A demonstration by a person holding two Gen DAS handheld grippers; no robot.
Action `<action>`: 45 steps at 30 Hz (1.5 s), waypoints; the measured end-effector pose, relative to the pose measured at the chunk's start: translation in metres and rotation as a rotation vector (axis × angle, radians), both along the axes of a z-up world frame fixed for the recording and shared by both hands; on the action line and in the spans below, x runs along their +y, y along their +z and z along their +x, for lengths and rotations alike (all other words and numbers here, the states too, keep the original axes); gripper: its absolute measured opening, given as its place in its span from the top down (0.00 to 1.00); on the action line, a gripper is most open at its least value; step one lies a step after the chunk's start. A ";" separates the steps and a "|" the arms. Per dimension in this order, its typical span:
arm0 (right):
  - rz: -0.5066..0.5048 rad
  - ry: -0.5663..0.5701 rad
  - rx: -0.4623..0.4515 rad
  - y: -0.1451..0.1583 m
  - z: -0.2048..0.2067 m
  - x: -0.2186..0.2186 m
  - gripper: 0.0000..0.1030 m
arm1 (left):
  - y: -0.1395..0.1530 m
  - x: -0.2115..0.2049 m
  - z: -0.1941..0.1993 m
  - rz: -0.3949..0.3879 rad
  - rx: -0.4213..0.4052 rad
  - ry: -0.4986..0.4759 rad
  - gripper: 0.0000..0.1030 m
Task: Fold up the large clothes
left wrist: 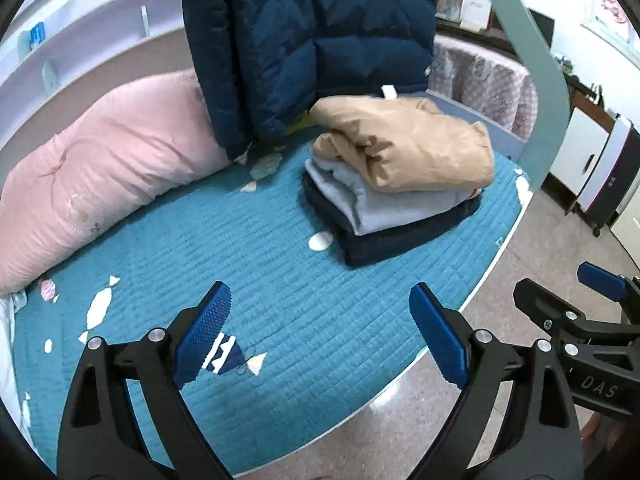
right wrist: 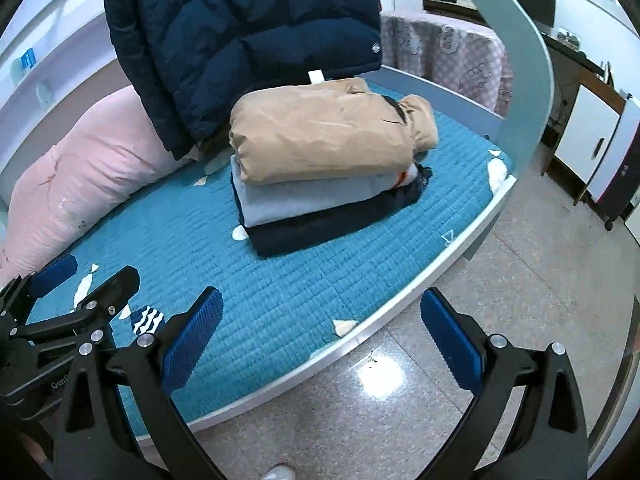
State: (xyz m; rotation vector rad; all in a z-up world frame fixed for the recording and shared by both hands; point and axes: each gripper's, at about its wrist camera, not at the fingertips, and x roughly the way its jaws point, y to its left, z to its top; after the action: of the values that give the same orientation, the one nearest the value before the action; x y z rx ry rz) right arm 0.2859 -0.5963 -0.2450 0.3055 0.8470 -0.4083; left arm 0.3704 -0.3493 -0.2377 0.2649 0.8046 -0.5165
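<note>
A stack of three folded clothes rests on the teal quilted bed [left wrist: 260, 240] [right wrist: 320, 280]: a tan jacket [left wrist: 408, 148] [right wrist: 320, 140] on top, a light grey garment [left wrist: 384, 200] [right wrist: 304, 196] under it, a dark navy one [left wrist: 404, 236] [right wrist: 320, 224] at the bottom. Behind the stack a navy puffer jacket [left wrist: 304, 40] [right wrist: 240, 32] hangs upright. My left gripper [left wrist: 320, 332] is open over the bed's near part, holding nothing. My right gripper [right wrist: 322, 336] is open over the bed's front edge, also empty. Each gripper appears in the other's view, the right gripper [left wrist: 592, 312] and the left gripper [right wrist: 72, 300].
A pink pillow [left wrist: 100, 176] [right wrist: 80, 168] lies along the bed's left side. A checked pink cover [left wrist: 488, 76] [right wrist: 448, 52] drapes the far end. A pale green curved post [left wrist: 532, 64] [right wrist: 524, 60] rises at right. Tiled floor [right wrist: 500, 320] and white cabinets [left wrist: 584, 156] lie to the right.
</note>
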 end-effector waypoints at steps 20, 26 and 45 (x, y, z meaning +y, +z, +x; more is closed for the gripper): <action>-0.136 -0.045 -0.120 0.011 -0.028 0.100 0.07 | 0.004 0.085 -0.018 -0.055 -0.128 -0.155 0.11; -0.145 -0.030 -0.153 0.024 -0.030 0.136 0.07 | 0.019 0.124 -0.024 -0.043 -0.184 -0.142 0.11; -0.148 0.126 -0.219 0.085 -0.086 0.251 0.07 | 0.074 0.262 -0.109 -0.062 -0.224 0.015 0.11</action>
State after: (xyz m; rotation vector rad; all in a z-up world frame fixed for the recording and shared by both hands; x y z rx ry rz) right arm 0.1994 -0.3458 -0.1601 0.1554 0.6139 -0.3116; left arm 0.2617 -0.0875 -0.1636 0.2544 0.5720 -0.4867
